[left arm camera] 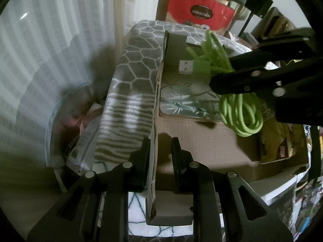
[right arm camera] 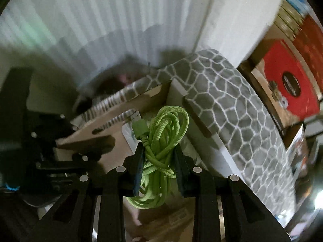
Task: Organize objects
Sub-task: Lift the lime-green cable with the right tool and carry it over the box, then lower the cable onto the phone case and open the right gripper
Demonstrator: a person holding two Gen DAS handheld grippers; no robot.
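A coiled lime-green USB cable hangs over the open cardboard box, its silver plug pointing left. My right gripper comes in from the right and is shut on the bundle. In the right wrist view the cable sits pinched between the two fingers of the right gripper, loops spilling above and below. My left gripper is shut on the box's upright side wall, which lies against its left finger. From the right wrist the left gripper shows dark at the wall's near end.
A bamboo-patterned tray lies in the box, with a gold snack bag at its right. A grey honeycomb-patterned blanket borders the box on the left and far side. A red gift bag stands behind; a clear plastic bag lies by the curtain.
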